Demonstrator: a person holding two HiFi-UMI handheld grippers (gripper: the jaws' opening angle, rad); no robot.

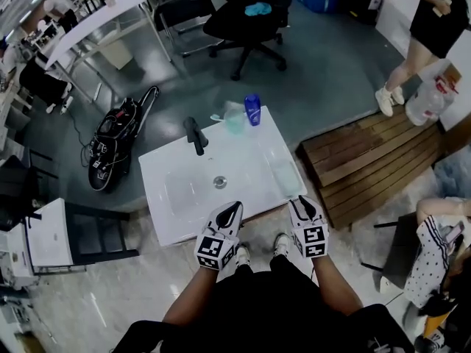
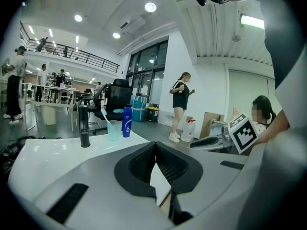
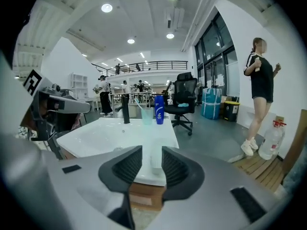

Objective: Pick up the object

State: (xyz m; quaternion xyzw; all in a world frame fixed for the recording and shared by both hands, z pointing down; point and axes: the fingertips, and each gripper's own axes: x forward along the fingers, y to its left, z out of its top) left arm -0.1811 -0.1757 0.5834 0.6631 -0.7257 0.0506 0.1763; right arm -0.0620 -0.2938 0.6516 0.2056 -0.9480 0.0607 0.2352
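A white sink basin (image 1: 169,197) stands in front of me with a black faucet (image 1: 195,134), a blue bottle (image 1: 252,109) and a clear cup (image 1: 235,118) holding a toothbrush at its far edge. A pale translucent bar (image 1: 283,175) lies on the sink's right rim. My left gripper (image 1: 232,210) hovers over the near edge with its pads (image 2: 144,162) meeting and nothing between them. My right gripper (image 1: 303,203) is at the near right corner, jaws a little apart. In the right gripper view the bar (image 3: 156,162) shows through the gap, just ahead and untouched.
A black office chair (image 1: 246,20) stands beyond the sink. A wooden pallet (image 1: 375,160) lies to the right, with a water jug (image 1: 427,101) and a standing person (image 1: 427,28) behind it. A black bag (image 1: 118,142) lies on the floor at left, near a low white table (image 1: 48,234).
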